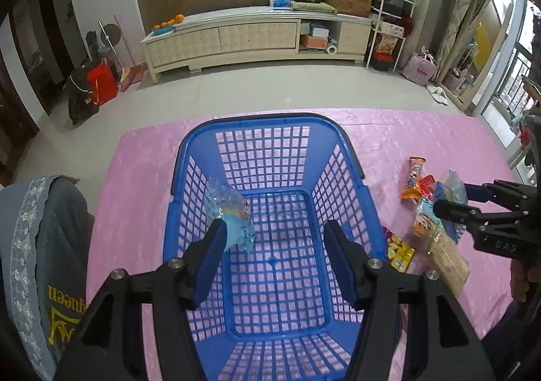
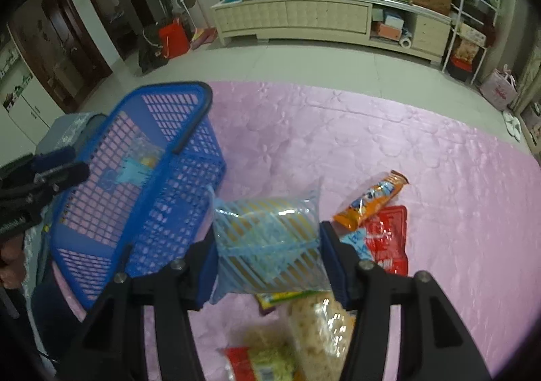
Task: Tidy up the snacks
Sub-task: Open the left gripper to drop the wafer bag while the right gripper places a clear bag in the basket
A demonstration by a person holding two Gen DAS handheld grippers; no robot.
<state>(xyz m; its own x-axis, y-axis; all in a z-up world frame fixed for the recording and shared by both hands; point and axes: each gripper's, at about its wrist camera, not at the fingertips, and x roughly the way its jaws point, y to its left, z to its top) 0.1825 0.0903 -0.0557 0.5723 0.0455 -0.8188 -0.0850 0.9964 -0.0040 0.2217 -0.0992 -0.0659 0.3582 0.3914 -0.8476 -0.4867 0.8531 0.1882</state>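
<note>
Lifting cleanly matters now: right gripper [image 2: 268, 245] jaws are clamped on the striped bag [image 2: 267, 239]; carry it over the basket [image 1: 270, 124] rim. Left gripper [image 1: 274, 266] jaws are apart, a clear packet [image 1: 233, 218] beside one.

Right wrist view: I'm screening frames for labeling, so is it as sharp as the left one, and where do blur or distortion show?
Right wrist view: softer overall, the noodle packs at the bottom blurred, the striped snack bag between the right gripper fingers readable. Left wrist view: sharper, the blue basket grid crisp. Both views: fisheye bends the cabinet, with dark corners.
</note>
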